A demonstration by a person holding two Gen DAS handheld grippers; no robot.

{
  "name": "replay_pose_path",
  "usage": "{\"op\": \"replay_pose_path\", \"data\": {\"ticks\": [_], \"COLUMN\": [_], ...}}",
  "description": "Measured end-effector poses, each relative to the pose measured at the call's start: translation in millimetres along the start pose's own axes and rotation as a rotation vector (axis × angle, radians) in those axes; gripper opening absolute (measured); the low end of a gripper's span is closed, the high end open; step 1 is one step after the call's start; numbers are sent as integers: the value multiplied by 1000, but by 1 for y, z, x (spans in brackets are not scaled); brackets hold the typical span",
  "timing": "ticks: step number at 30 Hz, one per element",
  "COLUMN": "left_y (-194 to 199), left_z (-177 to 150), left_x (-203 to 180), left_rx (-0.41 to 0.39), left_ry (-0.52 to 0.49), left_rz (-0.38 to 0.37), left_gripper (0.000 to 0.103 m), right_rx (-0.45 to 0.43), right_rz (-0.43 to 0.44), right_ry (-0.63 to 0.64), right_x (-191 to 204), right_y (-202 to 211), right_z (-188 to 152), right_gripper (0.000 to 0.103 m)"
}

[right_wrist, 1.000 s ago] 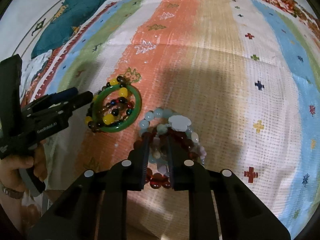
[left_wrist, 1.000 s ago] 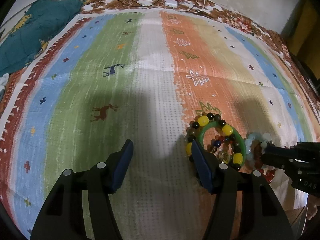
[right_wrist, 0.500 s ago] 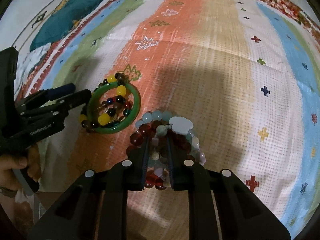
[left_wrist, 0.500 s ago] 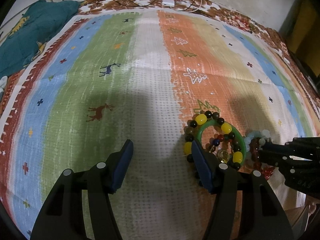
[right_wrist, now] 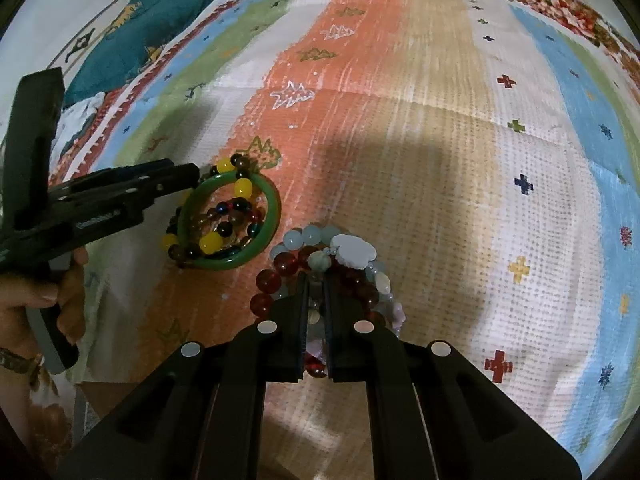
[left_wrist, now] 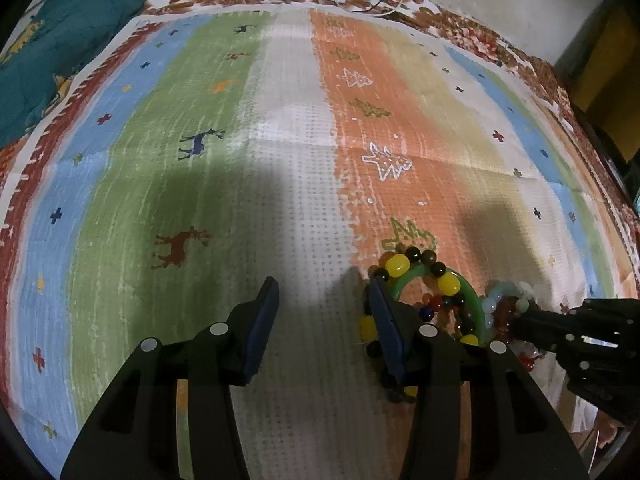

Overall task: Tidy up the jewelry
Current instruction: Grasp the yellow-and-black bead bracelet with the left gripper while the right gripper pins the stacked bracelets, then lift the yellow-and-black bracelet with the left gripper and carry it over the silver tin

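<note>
Still early: jewelry mostly unsorted

Striped woven cloth [left_wrist: 304, 184] carries everything. Left gripper [left_wrist: 324, 300] jaws wide, empty, beside green glass bangle [right_wrist: 267, 236] ringing yellow-and-dark beads [right_wrist: 212, 242]. Right gripper [right_wrist: 316, 296] jaws clamp red and pale-blue bead bracelets [right_wrist: 320, 252]; no destination visible.

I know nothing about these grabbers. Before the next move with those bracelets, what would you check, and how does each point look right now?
1. Right gripper is closed on the pale and red bead bracelets: ok.
2. Whether it holds the whole cluster or just a few strands: cannot tell.
3. Left gripper is open and holds nothing: ok.
4. Left gripper is lined up on the green bangle: not ok; only one finger lies at its rim, the other over bare cloth.
5. Yellow and dark bead bracelet is free of the bangle: not ok; they overlap.
6. Striped cloth ahead lies flat: ok.
</note>
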State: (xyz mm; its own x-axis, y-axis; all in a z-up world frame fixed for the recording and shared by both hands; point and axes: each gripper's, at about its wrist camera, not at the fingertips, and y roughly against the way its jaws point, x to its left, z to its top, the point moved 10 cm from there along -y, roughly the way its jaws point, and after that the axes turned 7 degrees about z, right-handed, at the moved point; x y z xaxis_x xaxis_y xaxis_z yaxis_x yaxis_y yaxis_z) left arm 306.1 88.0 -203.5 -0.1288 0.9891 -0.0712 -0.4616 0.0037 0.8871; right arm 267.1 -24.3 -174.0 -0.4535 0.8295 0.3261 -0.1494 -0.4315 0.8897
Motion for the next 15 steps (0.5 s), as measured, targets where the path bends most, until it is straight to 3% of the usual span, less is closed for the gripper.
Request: {"op": "replay_pose_path", "data": {"ticks": [2,9,12,13,15], "left_y": [-1,-7,-9,-8,-6], "left_z": [-3,-9,-10,-10,-9], "left_x": [-7,-12,-7,-3,0], "left_rx": [13,10,11,16,26], "left_ry": [-33,-122,-141,-133,-108], "left_rz": [-16,68,111,108,83], "left_gripper": [47,46,22,10,10], "right_rx": [-7,-7,-14,-16,-19], "right_rz": [3,12,13,14,13], "right_ry": [-4,-5,-7,-8,-9], "right_x": [0,2,2,2,1], "right_y": [2,4,7,8,10], "right_z": [2,2,4,4,4], "right_gripper": [8,8,8,8,8]}}
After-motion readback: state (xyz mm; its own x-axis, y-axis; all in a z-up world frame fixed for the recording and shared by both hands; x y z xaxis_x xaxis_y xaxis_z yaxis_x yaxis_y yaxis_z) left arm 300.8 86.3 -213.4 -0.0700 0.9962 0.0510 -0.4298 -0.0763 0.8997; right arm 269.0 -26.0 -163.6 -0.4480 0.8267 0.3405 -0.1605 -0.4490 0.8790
